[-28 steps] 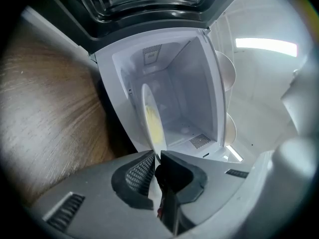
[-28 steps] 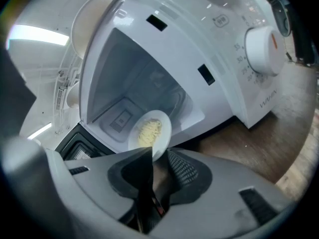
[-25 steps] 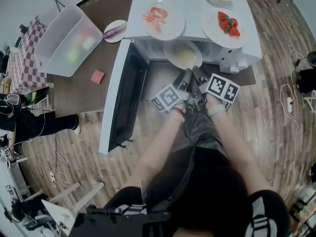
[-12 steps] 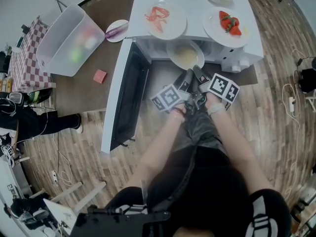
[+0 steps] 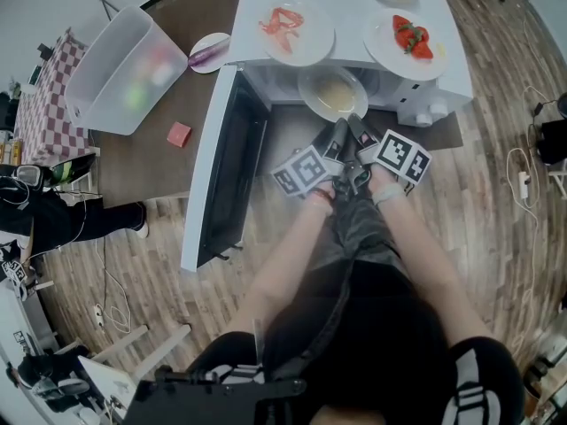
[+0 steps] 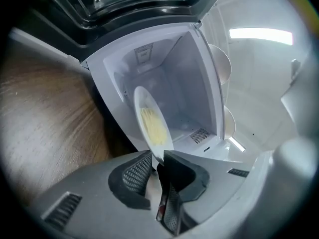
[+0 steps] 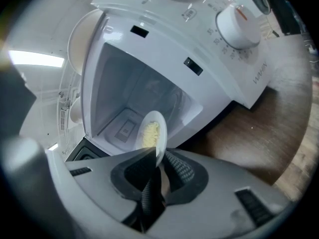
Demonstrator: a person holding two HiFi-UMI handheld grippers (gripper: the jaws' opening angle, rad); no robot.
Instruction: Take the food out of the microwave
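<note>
Plate of food (image 5: 331,96): in the microwave (image 5: 425,103) mouth, dead ahead of you, near rim facing both hands | left gripper (image 6: 158,164): jaws just opening, loose round that rim | right gripper (image 7: 157,167): jaws just closing, pinching it beside your left | pull path: straight back

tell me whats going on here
A person with a left gripper and a right gripper is taking a plate of yellow food out of the open microwave. The plate is partway out of the opening. Its rim sits between both pairs of jaws: the right has just been closing on it, the left opening, its hold unclear.
</note>
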